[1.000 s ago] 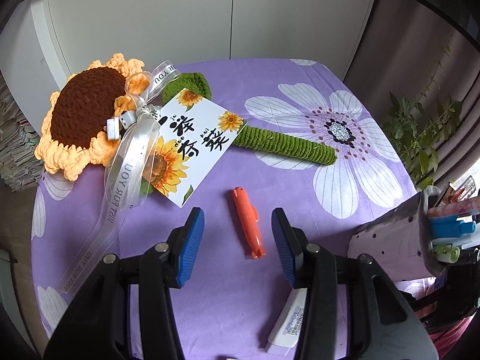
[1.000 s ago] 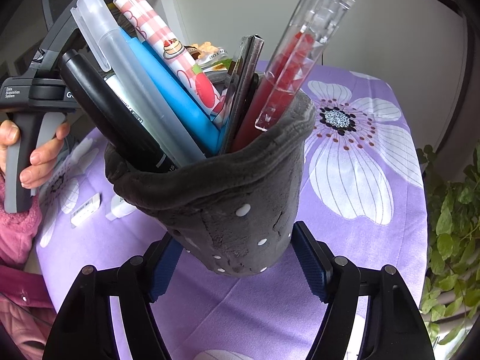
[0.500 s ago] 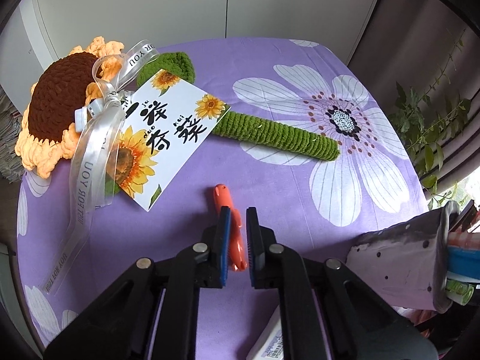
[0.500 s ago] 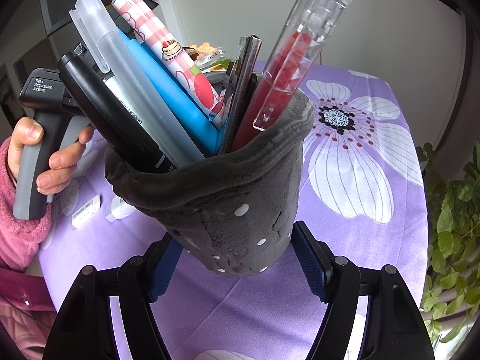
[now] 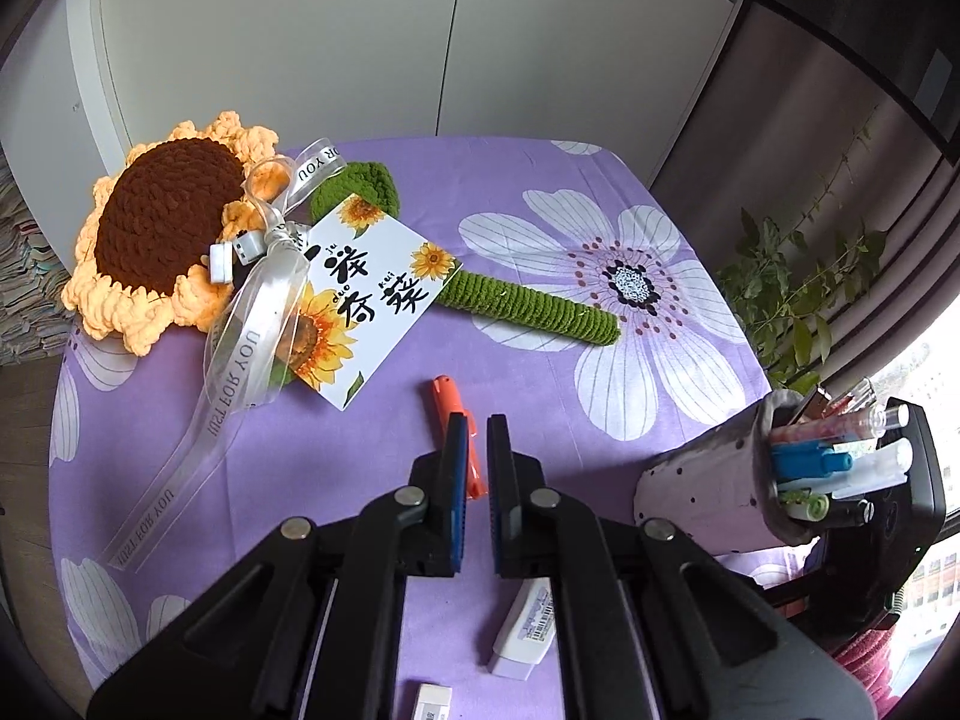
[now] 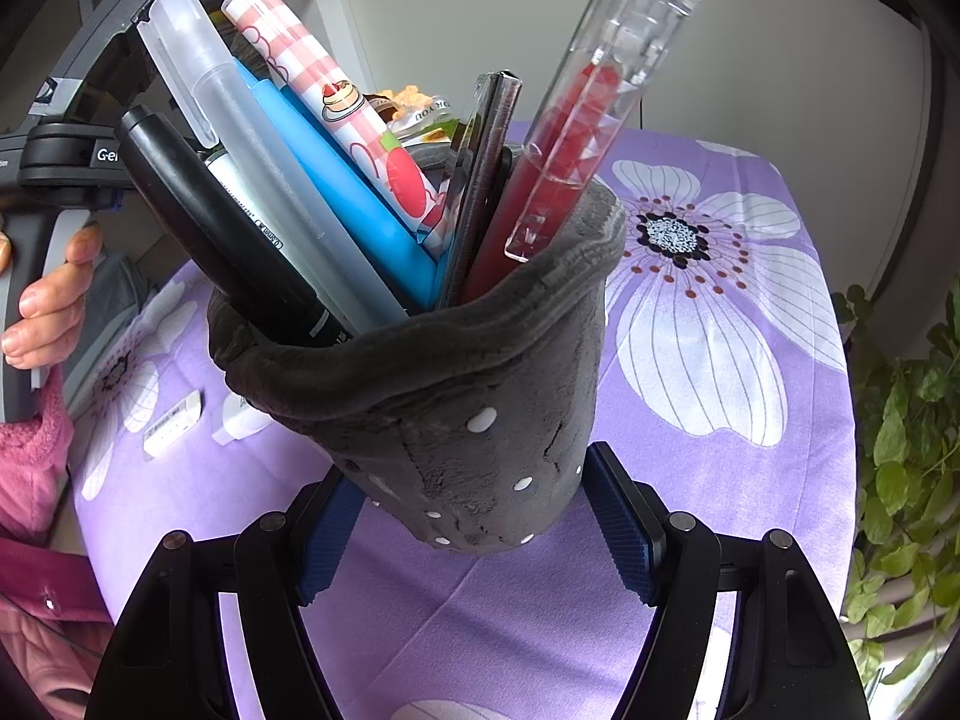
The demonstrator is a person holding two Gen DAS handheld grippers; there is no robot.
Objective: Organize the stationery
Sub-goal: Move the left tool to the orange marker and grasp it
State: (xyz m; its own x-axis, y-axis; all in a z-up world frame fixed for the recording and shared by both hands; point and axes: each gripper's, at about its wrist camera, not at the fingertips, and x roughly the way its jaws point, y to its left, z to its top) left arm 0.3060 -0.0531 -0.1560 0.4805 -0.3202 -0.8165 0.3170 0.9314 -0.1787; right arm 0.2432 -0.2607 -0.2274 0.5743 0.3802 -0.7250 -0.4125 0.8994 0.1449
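**Orange pen caught, pouch waiting**

Now that the left claw (image 5: pixel 474 468) has shut, the orange pen (image 5: pixel 451 405) sits pinched between its blue pads, its capped end poking out beyond the tips towards the sunflower card (image 5: pixel 366 294). A second ago those jaws stood wide on either side of the pen as it lay on the purple flowered worktop (image 5: pixel 540 192); since then they have closed on it, and the view has pulled back a little, so I judge the pen is off the cloth or nearly so (its lower end is hidden by the jaws, so I can't swear to it).

Off to one side, the right claw (image 6: pixel 480 531) is clamped on the base of the grey spotted pouch (image 6: pixel 480 396), holding it tilted with its mouth open; this hand has not budged. The pouch is already crowded with a blue pen (image 6: pixel 342 186), a black marker (image 6: pixel 216 222), a frosted pen (image 6: pixel 252 144) and a clear tube of red bits (image 6: pixel 576 138).

My guess is the grasp is done and the carry to the pouch comes next. Two white erasers (image 5: pixel 528 624) lie near the worktop's front edge, unsorted. The crocheted sunflower (image 5: pixel 162 222) lies at the far side, well apart from the work.
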